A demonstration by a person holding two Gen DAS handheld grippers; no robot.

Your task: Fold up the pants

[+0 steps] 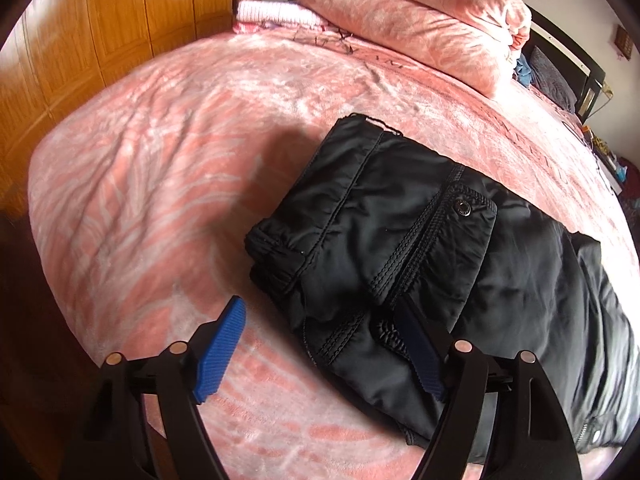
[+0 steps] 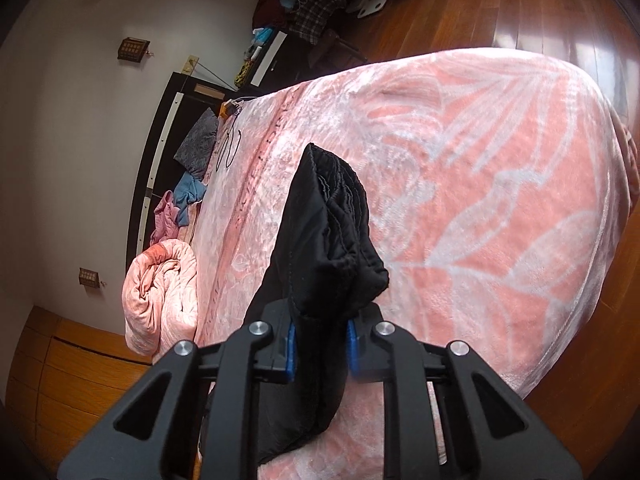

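Note:
Black padded pants (image 1: pixel 400 240) lie partly folded on the pink bed cover (image 1: pixel 168 168), with a snap button and stitched fly facing up. My left gripper (image 1: pixel 320 340) hovers over their near edge, jaws wide apart; its right blue pad rests against the fabric and the left one stands over bare cover. In the right wrist view my right gripper (image 2: pixel 320 340) is shut on a bunched end of the pants (image 2: pixel 328 232), which sticks up between the blue pads above the bed.
A rolled pink quilt (image 1: pixel 420 20) and a white folded cloth (image 1: pixel 276 12) lie at the bed's head. A wooden wardrobe (image 1: pixel 100 28) stands beside the bed. Loose clothes (image 2: pixel 188 196) lie by the dark headboard, with wooden floor (image 2: pixel 540 12) beyond the bed.

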